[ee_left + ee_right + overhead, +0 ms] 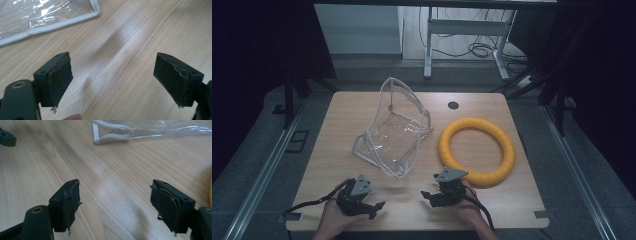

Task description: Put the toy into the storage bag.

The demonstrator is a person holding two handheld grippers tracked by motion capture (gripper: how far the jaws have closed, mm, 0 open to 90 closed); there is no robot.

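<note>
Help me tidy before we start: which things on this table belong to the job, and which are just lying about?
In the job:
clear bag, nearest both hands
yellow ring, beside the right claw
left claw, open like the right

Lying about:
black round cap at the table's far edge
cables on the floor beyond

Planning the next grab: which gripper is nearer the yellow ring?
Right. The right gripper sits just beside the near edge of the yellow ring, jaws open. The left gripper is farther off, across the table in front of the clear bag, also open.
</note>
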